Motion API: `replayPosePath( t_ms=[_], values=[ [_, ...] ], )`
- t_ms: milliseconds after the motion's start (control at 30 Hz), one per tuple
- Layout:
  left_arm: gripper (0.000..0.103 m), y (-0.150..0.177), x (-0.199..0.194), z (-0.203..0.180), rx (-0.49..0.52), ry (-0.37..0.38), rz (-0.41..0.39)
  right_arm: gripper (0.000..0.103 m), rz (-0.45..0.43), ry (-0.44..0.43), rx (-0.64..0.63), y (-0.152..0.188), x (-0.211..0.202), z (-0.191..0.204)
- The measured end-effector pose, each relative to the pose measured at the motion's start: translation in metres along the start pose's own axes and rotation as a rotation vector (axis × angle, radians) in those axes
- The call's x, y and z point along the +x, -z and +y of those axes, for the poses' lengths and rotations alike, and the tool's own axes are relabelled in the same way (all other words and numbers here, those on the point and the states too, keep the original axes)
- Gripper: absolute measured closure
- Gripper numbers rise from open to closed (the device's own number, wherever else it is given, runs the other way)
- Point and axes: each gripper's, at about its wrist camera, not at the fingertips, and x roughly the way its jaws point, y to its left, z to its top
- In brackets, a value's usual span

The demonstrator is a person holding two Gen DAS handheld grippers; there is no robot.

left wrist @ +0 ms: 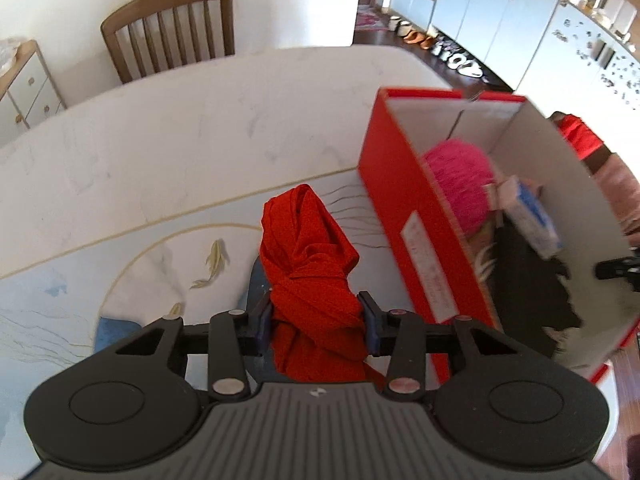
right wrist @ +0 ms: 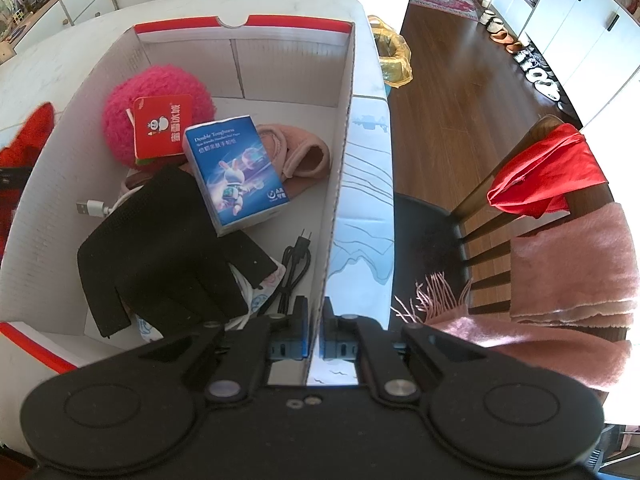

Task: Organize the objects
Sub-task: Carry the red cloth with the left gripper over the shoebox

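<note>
My left gripper (left wrist: pixel 318 320) is shut on a bundled red cloth (left wrist: pixel 308 256) and holds it above the table mat, left of the red cardboard box (left wrist: pixel 404 216). My right gripper (right wrist: pixel 316 332) is shut on the box's right wall (right wrist: pixel 340 184), one finger inside and one outside. The box holds a pink fluffy ball (right wrist: pixel 156 112), a blue tissue pack (right wrist: pixel 236 172), a black glove (right wrist: pixel 160 248), a pink slipper (right wrist: pixel 304 156), a white USB cable (right wrist: pixel 92 208) and a black cable (right wrist: pixel 296 264). The red cloth shows at the left edge of the right wrist view (right wrist: pixel 28 140).
The box stands on a white marble table (left wrist: pixel 180 120) with a fish-print mat (left wrist: pixel 160 264). A wooden chair (left wrist: pixel 172 28) stands behind the table. Another chair (right wrist: pixel 520 200) at the right carries a red garment (right wrist: pixel 544 172) and a pink scarf (right wrist: pixel 560 272). A yellow bag (right wrist: pixel 394 56) sits past the box.
</note>
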Motion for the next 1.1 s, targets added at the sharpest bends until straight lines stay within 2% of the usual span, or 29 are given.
replayPosePath(
  t_ms=[267, 467, 833, 1100],
  values=[
    [0.062, -0.015, -0.05, -0.021, 0.081, 0.036, -0.054, 0.099, -0.001, 0.0, 0.001, 0.0, 0.0, 0.0],
    [0.062, -0.028, -0.069, -0.046, 0.112, 0.075, -0.085, 0.099, -0.001, 0.0, 0.002, 0.0, 0.0, 0.0],
    [0.062, -0.048, -0.059, -0.114, 0.207, 0.164, -0.123, 0.099, -0.006, -0.002, 0.005, -0.003, 0.0, 0.003],
    [0.062, -0.048, -0.019, -0.161, 0.311, 0.147, -0.114, 0.099, -0.007, -0.007, 0.009, -0.004, 0.001, 0.005]
  ],
)
